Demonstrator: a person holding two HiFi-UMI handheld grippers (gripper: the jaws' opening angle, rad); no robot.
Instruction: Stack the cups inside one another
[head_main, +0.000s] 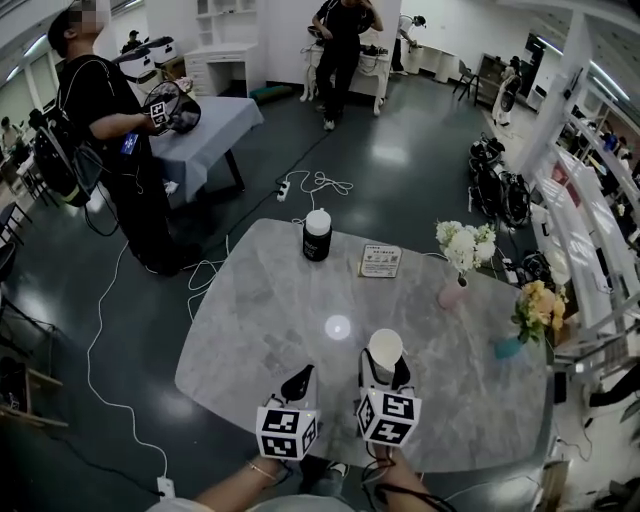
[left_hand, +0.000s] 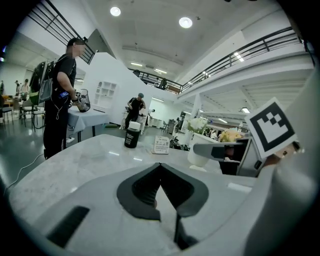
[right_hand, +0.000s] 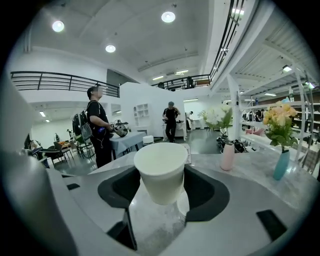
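Where the cup (right_hand: 161, 170) sits: upright and mouth up between the jaws of our right gripper (head_main: 385, 372). Its base seems to hang clear of the marble table (head_main: 250, 320), though we judge that from the right gripper view alone.
Right gripper: clenched on the cup, one pad against each side of its wall below the rim. The jaws stand wide only because the cup is wide.
Why we hold it so: a grip on the sides leaves the mouth and the base free, which suits nesting one cup into another.
Left gripper (head_main: 302, 382): jaws brought together, tips meeting, nothing between them. It hangs just beside the right one, over the table's near edge, where we judge it is ready to steady a cup.
Other cups: we see none loose on the table. Whether the held one is already several nested together, we cannot tell.
Far side of the table: a black bottle (head_main: 317, 236), a card (head_main: 380, 261), a pink vase (head_main: 451, 294) and a teal vase (head_main: 508, 347), all well apart from the cup.
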